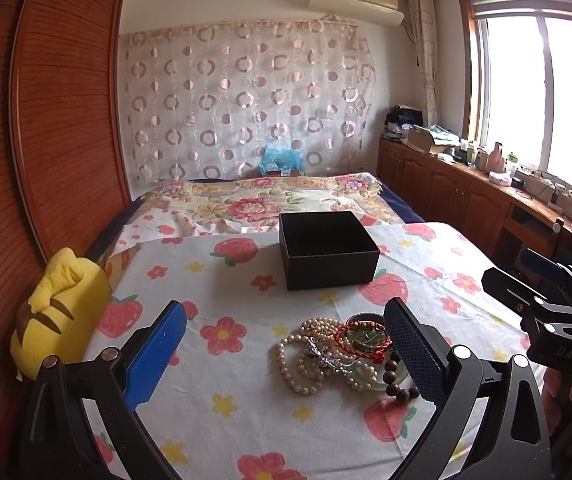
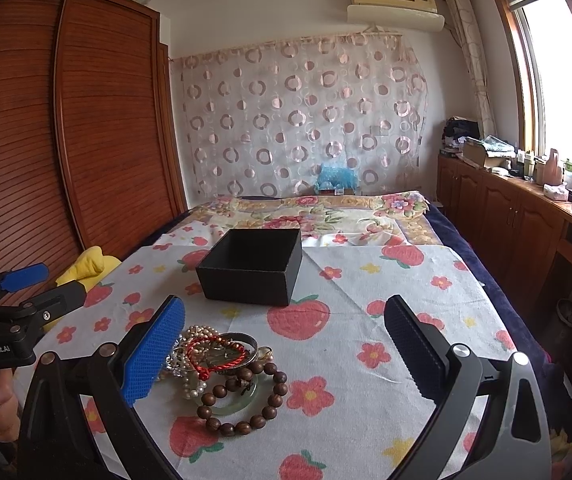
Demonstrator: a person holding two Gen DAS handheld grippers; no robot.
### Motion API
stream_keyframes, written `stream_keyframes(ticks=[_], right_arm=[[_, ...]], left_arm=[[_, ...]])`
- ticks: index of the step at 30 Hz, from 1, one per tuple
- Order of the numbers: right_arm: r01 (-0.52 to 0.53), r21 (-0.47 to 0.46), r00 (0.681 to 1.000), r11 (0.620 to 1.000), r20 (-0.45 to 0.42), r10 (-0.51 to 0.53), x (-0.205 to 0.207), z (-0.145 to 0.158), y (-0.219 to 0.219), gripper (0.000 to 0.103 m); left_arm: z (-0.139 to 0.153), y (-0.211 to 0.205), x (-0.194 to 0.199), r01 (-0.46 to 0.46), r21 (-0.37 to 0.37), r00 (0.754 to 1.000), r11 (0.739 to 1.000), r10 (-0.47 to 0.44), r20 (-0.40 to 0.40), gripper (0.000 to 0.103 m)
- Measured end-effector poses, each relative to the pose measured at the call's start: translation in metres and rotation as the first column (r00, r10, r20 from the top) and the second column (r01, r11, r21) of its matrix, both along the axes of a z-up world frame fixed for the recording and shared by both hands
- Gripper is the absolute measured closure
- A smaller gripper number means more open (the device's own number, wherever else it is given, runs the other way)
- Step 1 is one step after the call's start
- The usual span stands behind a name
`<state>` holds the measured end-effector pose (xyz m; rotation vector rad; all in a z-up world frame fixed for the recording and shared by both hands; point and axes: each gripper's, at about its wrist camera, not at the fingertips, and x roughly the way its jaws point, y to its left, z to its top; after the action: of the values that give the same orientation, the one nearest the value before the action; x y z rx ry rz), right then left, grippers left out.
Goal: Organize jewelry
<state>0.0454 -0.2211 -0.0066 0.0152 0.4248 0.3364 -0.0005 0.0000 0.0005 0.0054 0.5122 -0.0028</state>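
Evidently nothing is picked yet: both the left gripper and right gripper hover wide and empty over the tangled jewelry pile on the bedsheet, near the black box probably meant to receive it.

Daylight from window at right, overexposed glare; room evenly bright; soft shadows; strong fisheye bending, dark corners.

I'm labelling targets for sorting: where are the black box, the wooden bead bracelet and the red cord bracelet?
black box (image 2: 246,284), right wrist view, front wall.
wooden bead bracelet (image 2: 214,424), right wrist view, lower-left beads.
red cord bracelet (image 1: 339,340), left wrist view, left side of cord.
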Motion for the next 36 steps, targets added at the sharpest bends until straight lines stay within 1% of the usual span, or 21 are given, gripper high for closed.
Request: stream_keyframes(ticks=[14,16,28,36], right_arm=[[-0.002,0.001,1.0,1.0,-0.001,0.002,0.0,-0.001,0.0,0.003],[-0.002,0.003,1.0,1.0,-0.001,0.002,0.0,-0.001,0.0,0.003],[-0.002,0.004,1.0,1.0,0.0,0.002,-0.001,-0.002,0.0,0.003],[-0.001,0.004,1.0,1.0,0.0,0.001,-0.001,-0.002,0.0,0.003]], left_arm=[[0.0,0.0,0.0,0.001,-0.001,1.0,1.0,-0.001,0.0,0.007],[0.008,0.0,0.001,0.002,-0.001,1.0,1.0,-0.002,-0.002,0.007],[0.01,0.001,0.001,0.002,-0.003,1.0,1.0,-0.002,0.002,0.007],[0.014,-0.007,0.002,0.002,-0.003,1.0,1.0,-0.002,0.003,0.007]])
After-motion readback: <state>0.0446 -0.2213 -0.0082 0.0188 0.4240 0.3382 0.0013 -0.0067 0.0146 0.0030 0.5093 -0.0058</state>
